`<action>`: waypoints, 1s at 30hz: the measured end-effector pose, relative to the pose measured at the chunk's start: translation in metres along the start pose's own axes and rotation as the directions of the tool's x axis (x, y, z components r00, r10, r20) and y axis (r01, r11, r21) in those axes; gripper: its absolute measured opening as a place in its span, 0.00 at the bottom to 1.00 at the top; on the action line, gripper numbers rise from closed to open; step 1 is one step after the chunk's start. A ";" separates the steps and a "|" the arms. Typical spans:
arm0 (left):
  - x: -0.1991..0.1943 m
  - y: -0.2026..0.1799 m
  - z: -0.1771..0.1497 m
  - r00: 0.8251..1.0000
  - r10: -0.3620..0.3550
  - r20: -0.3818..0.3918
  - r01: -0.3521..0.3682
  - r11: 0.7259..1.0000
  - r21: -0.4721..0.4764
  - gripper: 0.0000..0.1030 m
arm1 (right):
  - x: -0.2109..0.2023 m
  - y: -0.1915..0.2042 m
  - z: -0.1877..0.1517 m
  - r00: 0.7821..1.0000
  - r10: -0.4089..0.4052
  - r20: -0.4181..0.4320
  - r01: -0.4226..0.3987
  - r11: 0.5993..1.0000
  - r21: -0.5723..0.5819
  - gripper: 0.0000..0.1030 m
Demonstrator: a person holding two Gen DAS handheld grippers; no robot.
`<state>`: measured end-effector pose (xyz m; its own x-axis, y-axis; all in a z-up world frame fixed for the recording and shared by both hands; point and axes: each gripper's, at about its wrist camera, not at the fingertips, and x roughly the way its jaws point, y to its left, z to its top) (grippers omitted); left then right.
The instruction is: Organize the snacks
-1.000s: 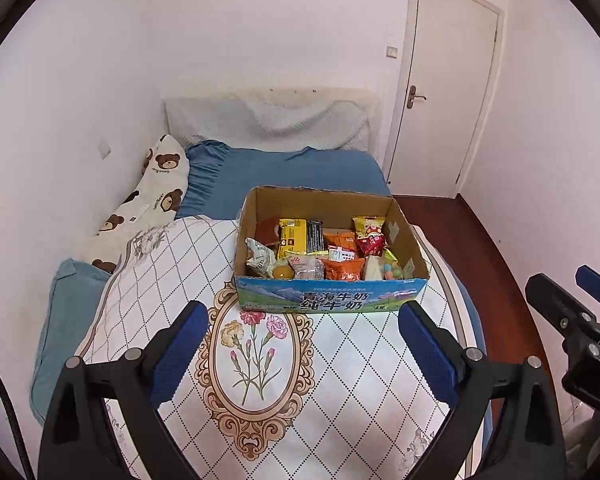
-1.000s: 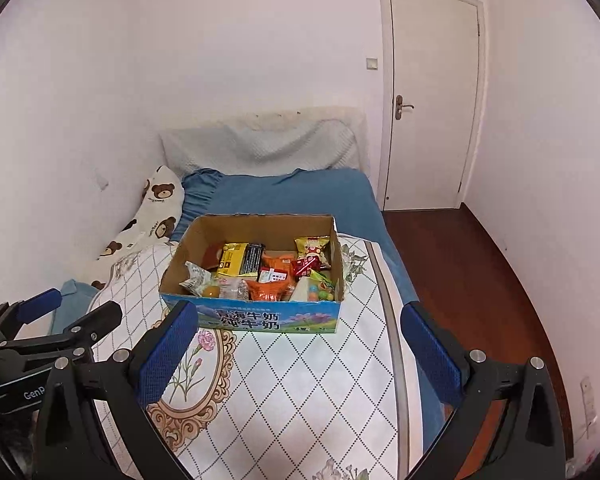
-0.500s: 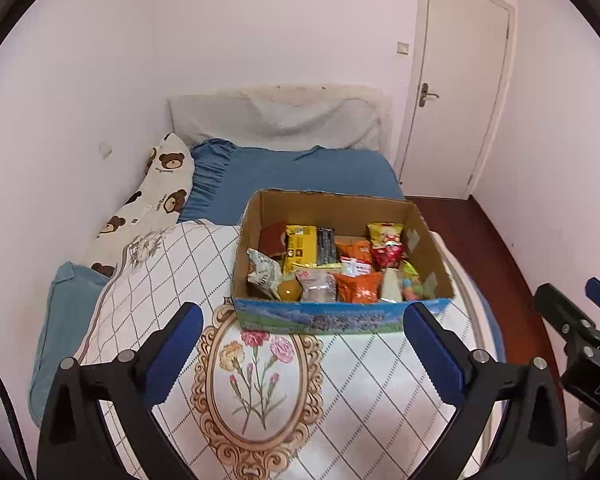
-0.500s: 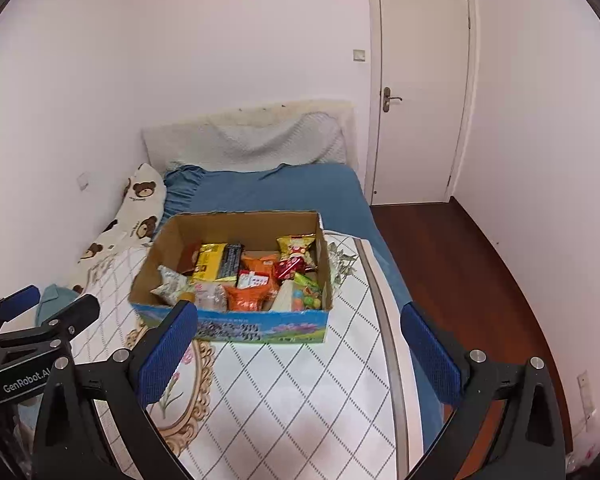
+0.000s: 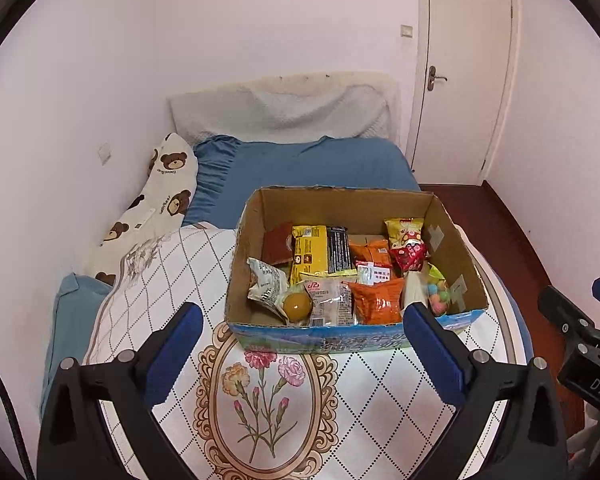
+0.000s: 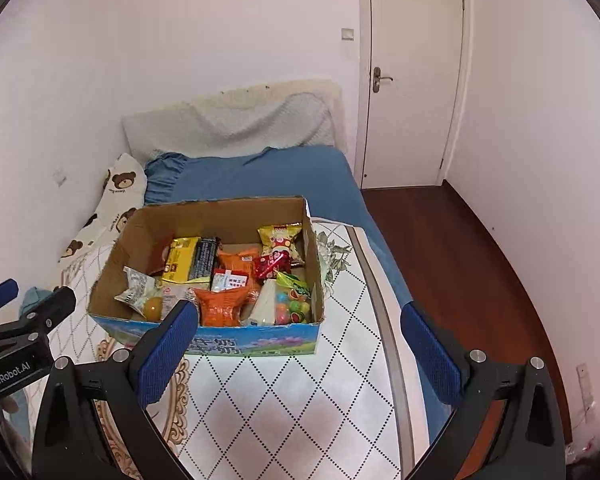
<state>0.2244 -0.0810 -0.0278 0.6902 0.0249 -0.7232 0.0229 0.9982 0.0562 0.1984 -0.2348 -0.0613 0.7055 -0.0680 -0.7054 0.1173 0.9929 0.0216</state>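
Observation:
An open cardboard box (image 5: 340, 204) with a blue printed front sits on the bed's quilt and holds several snacks. Among them are a yellow packet (image 5: 310, 250), an orange packet (image 5: 376, 300), a round yellow sweet (image 5: 297, 306) and a bag of coloured candies (image 5: 438, 294). My left gripper (image 5: 303, 314) hangs open just in front of the box's near wall, with nothing between its blue pads. My right gripper (image 6: 299, 310) is open too, at the box's (image 6: 220, 216) near right corner, with one pad in front of the orange packet (image 6: 222, 306). Each gripper shows at the edge of the other's view.
The box rests on a white diamond-patterned quilt (image 5: 268, 400) over a blue-sheeted bed (image 5: 312, 164). A bear-print pillow (image 5: 160, 200) lies along the left wall. On the right the bed's edge drops to a dark wooden floor (image 6: 460, 248), with a shut white door (image 6: 412, 80) beyond.
Both grippers have come forward and down toward the box, which now fills more of each view. The snacks have not moved, and both grippers stay open.

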 end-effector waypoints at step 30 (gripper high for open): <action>0.014 -0.005 -0.006 1.000 0.004 -0.028 -0.003 1.000 0.002 1.00 | 0.017 0.006 -0.005 0.999 -0.008 -0.035 0.007 1.000 -0.019 1.00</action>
<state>0.2299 -0.0855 -0.0420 0.6696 0.0300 -0.7421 0.0221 0.9979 0.0603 0.2075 -0.2290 -0.0764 0.6795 -0.0722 -0.7301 0.1088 0.9941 0.0029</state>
